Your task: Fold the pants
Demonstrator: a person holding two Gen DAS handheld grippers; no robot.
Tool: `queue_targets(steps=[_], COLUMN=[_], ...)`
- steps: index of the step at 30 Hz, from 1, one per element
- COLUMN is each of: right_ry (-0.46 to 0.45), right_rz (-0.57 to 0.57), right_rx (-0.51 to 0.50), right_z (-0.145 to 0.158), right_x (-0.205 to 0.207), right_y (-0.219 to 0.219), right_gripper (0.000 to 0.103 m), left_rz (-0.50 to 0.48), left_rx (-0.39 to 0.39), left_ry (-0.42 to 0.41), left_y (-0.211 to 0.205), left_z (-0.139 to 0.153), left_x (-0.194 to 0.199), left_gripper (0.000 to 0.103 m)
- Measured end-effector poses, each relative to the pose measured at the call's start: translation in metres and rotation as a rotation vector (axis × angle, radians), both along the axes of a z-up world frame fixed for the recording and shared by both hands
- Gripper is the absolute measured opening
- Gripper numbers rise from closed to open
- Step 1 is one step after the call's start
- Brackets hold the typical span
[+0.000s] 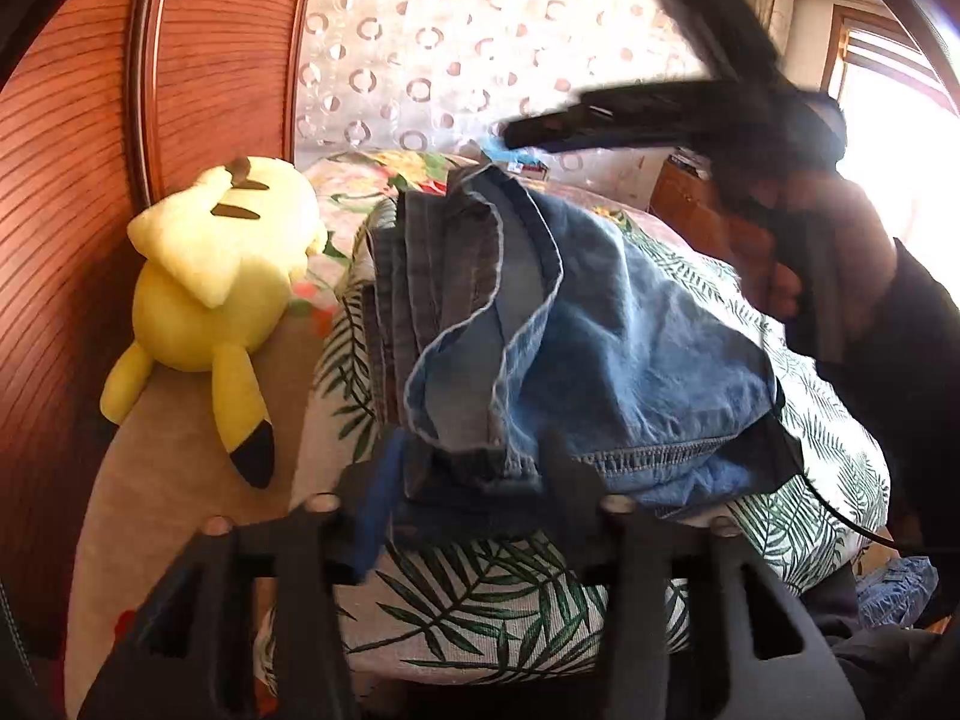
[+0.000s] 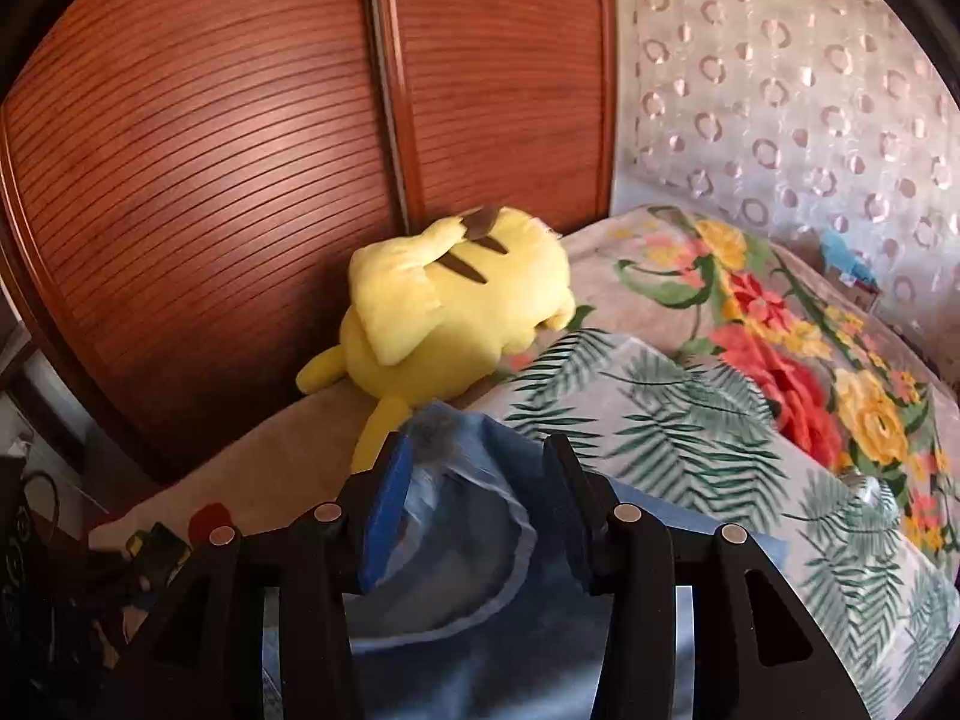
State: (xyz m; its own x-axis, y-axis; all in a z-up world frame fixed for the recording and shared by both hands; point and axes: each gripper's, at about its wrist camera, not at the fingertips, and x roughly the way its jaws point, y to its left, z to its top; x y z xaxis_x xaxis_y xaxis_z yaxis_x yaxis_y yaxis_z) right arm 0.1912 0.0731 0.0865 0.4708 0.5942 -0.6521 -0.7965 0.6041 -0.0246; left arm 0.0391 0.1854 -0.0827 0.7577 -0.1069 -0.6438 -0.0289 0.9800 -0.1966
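Blue denim pants [image 1: 576,348] lie bunched in a folded heap on a leaf-print pillow [image 1: 480,600] on the bed. My left gripper [image 1: 471,468] sits at the near edge of the heap, its fingers apart with denim between them. My right gripper shows in the left wrist view as a dark blurred shape [image 1: 600,120] held by a hand above the far end of the pants. In the right wrist view my right gripper [image 2: 474,480] has its fingers apart, with pale blue denim [image 2: 468,540] lying between and beneath them.
A yellow plush toy [image 1: 216,276] lies left of the pants against a brown slatted wardrobe [image 1: 72,180]; it also shows in the right wrist view [image 2: 456,300]. A floral blanket [image 2: 780,330] covers the bed. A patterned curtain [image 1: 480,30] hangs behind. A window [image 1: 888,78] glares at right.
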Motion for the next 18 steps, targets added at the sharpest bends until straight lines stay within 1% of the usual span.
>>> queue_targets(steps=[2, 4, 6, 8, 12, 15, 18], right_ry=[-0.023, -0.045, -0.051, -0.029, 0.044, 0.078, 0.14], right_rz=[-0.034, -0.067, -0.108, -0.151, -0.244, -0.274, -0.282], right_rx=[0.001, -0.009, -0.024, -0.038, -0.066, -0.074, -0.057], right_z=[0.001, -0.003, -0.012, -0.027, -0.064, -0.081, -0.097], right_x=[-0.002, -0.005, -0.005, -0.001, 0.01, 0.015, 0.018], right_y=[-0.023, -0.047, -0.071, -0.094, -0.13, -0.141, -0.144], right_gripper=[0.047, 0.047, 0.047, 0.047, 0.048, 0.048, 0.047], left_rz=[-0.002, -0.005, -0.016, -0.025, -0.026, -0.029, -0.031], left_rx=[0.008, 0.022, 0.017, 0.014, 0.029, 0.04, 0.048], left_ry=[-0.008, -0.021, -0.035, -0.032, -0.033, -0.028, -0.02], left_y=[0.001, -0.002, -0.004, -0.009, -0.016, -0.021, -0.025], left_z=[0.004, 0.008, 0.012, 0.014, 0.016, 0.016, 0.015], left_x=[0.001, 0.001, 0.001, 0.005, 0.012, 0.019, 0.023], left_gripper=[0.056, 0.074, 0.08, 0.08, 0.08, 0.08, 0.08])
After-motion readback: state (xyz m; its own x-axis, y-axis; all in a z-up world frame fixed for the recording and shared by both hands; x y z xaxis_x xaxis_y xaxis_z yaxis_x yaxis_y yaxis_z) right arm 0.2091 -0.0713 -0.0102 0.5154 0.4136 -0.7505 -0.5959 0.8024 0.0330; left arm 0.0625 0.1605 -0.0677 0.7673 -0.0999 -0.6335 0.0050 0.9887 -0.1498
